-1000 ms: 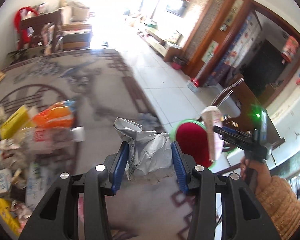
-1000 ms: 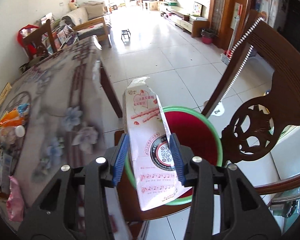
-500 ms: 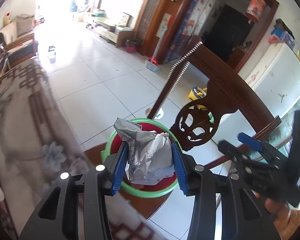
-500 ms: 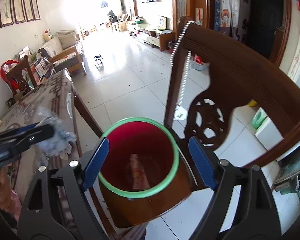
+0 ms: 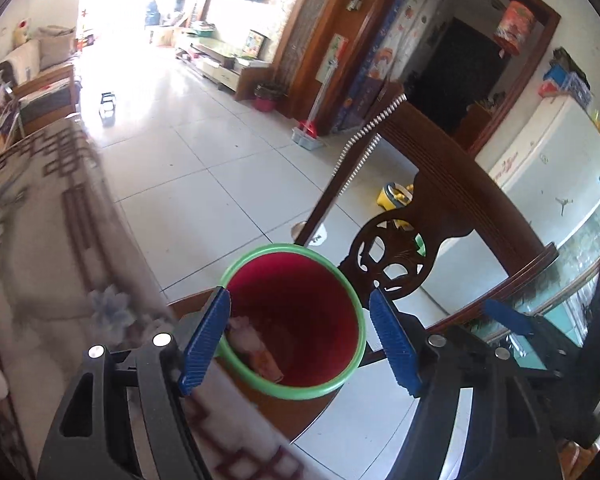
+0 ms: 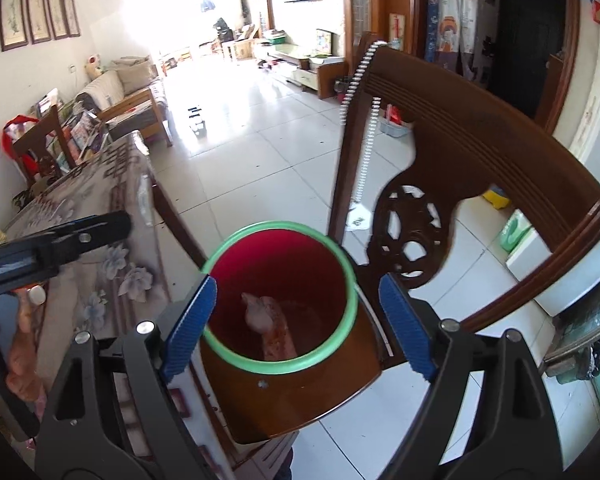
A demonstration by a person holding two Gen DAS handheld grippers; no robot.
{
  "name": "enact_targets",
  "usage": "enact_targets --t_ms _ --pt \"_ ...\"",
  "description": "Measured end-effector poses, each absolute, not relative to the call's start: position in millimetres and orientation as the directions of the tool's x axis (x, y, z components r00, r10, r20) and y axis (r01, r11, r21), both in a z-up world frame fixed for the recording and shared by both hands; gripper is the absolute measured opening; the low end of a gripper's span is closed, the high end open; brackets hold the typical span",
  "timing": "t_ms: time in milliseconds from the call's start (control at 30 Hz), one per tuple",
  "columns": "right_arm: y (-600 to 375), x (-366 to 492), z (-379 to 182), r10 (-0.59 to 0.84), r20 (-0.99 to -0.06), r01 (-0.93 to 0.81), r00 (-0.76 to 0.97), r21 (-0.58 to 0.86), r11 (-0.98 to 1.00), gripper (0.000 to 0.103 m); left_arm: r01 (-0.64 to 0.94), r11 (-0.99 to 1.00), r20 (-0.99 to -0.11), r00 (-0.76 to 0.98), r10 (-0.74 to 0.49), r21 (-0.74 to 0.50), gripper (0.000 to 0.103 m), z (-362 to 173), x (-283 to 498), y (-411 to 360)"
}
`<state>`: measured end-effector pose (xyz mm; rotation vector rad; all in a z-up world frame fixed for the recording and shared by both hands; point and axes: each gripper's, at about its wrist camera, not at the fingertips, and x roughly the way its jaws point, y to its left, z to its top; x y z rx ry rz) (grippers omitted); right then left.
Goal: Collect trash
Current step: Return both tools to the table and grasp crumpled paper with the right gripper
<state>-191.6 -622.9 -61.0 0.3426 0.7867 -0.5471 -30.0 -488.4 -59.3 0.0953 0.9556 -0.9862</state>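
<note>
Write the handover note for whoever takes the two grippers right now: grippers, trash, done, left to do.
Left gripper: jaws opening, nothing between them, above the red bin.
Right gripper: open, empty, also over the bin.
Bin stands on the wooden chair seat beside the table.
Done: crumpled paper and carton lie inside the bin.
Left: this moment shows little of the tabletop; check it for more trash.

I see a glossy plastic bin [image 5: 352, 344] with a smooth green rim on a polished dark wooden chair [image 6: 472, 152]. Ribbed blue pads [image 6: 190, 326] look rubbery; the floor tiles [image 5: 188, 168] shine.
</note>
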Motion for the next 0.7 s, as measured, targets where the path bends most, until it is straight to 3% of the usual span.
enact_targets --t_ms 233,700 --pt "-552 -141 -54 -0.214 -0.736 0.433 0.642 0.118 0.894 0.084 0.631 0.714 -0.694 0.367 -0.62 -0.304 0.069 -30 -27 -358" --pt "-368 -59 -49 0.045 -0.76 0.125 0.648 0.164 0.979 0.087 0.293 0.937 -0.752 0.569 -0.333 -0.193 0.069 -50 -3 -107"
